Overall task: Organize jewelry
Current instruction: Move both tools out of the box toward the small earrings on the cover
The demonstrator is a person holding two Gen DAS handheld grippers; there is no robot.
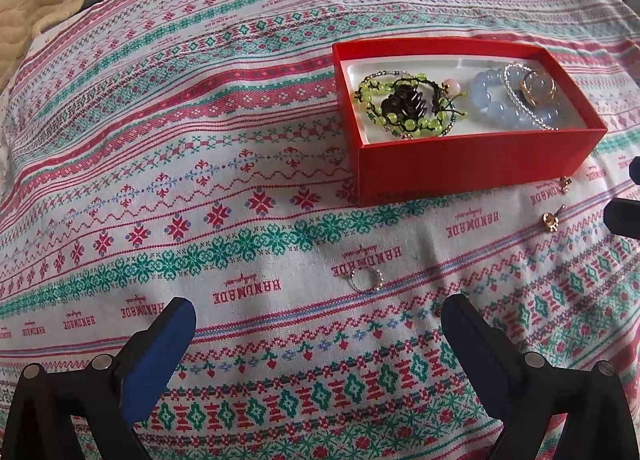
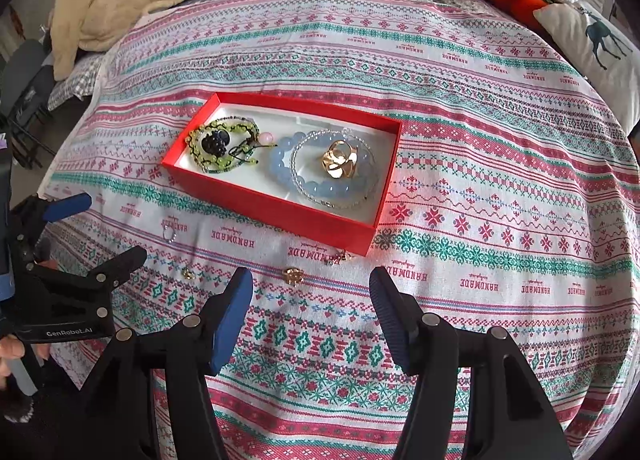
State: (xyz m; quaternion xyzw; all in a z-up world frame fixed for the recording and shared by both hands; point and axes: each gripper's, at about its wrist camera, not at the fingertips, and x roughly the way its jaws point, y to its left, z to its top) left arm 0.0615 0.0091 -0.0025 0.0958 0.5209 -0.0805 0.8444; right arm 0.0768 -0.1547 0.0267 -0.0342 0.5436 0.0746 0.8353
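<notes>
Silver ring (image 1: 365, 279), small, beaded, flat

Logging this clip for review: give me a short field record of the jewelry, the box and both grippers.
surface: patterned tablecloth
red box: open, no lid visible
in box: green bead bracelets, blue bead bracelet, gold ring
outside box: silver ring, gold flower piece
left gripper: open, empty
right gripper: open, empty
</notes>
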